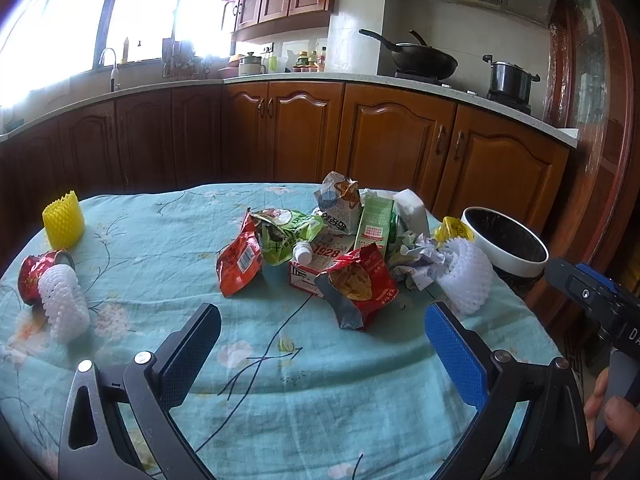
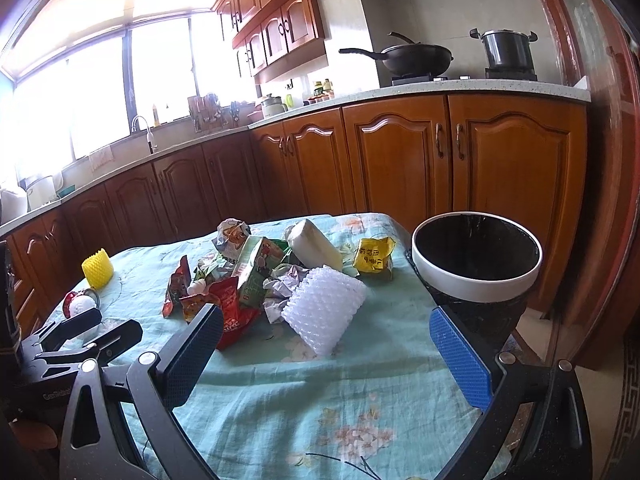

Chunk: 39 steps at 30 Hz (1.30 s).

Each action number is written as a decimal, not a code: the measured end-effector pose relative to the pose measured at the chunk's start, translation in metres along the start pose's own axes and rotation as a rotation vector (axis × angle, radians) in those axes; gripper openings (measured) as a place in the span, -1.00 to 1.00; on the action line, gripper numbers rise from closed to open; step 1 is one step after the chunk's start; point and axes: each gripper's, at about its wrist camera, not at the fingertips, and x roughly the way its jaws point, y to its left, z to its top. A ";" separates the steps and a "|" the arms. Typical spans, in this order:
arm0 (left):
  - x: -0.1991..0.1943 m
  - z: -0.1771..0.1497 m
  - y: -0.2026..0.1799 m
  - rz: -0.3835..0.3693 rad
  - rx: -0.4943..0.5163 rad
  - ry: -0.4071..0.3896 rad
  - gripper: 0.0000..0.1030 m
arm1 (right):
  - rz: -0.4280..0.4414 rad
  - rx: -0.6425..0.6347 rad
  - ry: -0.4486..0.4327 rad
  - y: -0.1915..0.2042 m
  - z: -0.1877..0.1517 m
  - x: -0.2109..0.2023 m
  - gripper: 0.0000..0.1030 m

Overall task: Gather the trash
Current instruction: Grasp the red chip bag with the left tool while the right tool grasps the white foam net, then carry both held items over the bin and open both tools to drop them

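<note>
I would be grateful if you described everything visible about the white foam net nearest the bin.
The white foam net is a soft, bumpy mesh sleeve of translucent white foam, lying on its side on the tablecloth. It is empty and slightly flattened. It sits at the pile's near right edge, touching crumpled paper, with the bin beyond the table edge to its right. No gripper touches it.

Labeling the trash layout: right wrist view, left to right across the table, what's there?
Left gripper → yellow foam net → red snack wrapper → green carton → white foam net → yellow packet → white-rimmed trash bin, at the table's right edge.
</note>
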 end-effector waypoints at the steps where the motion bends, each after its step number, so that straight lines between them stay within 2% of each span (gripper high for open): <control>1: 0.004 0.001 0.001 -0.002 -0.004 0.013 0.97 | -0.003 0.002 0.007 -0.001 0.001 0.002 0.99; 6: 0.033 0.010 0.004 -0.023 -0.030 0.100 0.86 | 0.025 0.044 0.078 -0.011 0.002 0.023 0.94; 13: 0.076 0.026 0.009 -0.058 -0.080 0.198 0.66 | 0.078 0.136 0.207 -0.028 0.003 0.063 0.55; 19: 0.111 0.029 0.011 -0.089 -0.103 0.261 0.50 | 0.113 0.197 0.286 -0.036 0.002 0.093 0.42; 20: 0.115 0.029 0.011 -0.091 -0.103 0.267 0.41 | 0.123 0.209 0.297 -0.037 0.001 0.097 0.34; 21: 0.119 0.029 0.011 -0.096 -0.102 0.275 0.23 | 0.138 0.220 0.306 -0.038 0.000 0.100 0.26; 22: 0.123 0.029 0.010 -0.108 -0.103 0.284 0.14 | 0.155 0.227 0.314 -0.037 -0.001 0.103 0.04; 23: 0.125 0.029 0.011 -0.123 -0.107 0.289 -0.02 | 0.169 0.231 0.320 -0.037 -0.001 0.105 -0.20; 24: 0.127 0.029 0.010 -0.138 -0.108 0.290 -0.27 | 0.182 0.233 0.324 -0.037 -0.002 0.105 -0.33; 25: 0.128 0.029 0.009 -0.148 -0.106 0.288 -0.36 | 0.190 0.233 0.326 -0.037 -0.003 0.105 -0.58; 27: 0.126 0.030 0.007 -0.162 -0.092 0.271 -0.65 | 0.202 0.229 0.317 -0.036 -0.002 0.102 -0.68; 28: 0.123 0.031 0.006 -0.171 -0.087 0.262 -0.69 | 0.209 0.223 0.309 -0.035 -0.002 0.099 -0.77; 30: 0.118 0.031 0.001 -0.187 -0.076 0.248 -0.81 | 0.216 0.202 0.292 -0.032 0.000 0.092 -0.78; 33: 0.108 0.032 -0.004 -0.211 -0.064 0.231 -0.88 | 0.227 0.183 0.270 -0.030 0.003 0.081 -0.80; 39: 0.094 0.036 -0.018 -0.262 -0.039 0.213 -0.91 | 0.210 0.188 0.229 -0.042 0.010 0.061 -0.80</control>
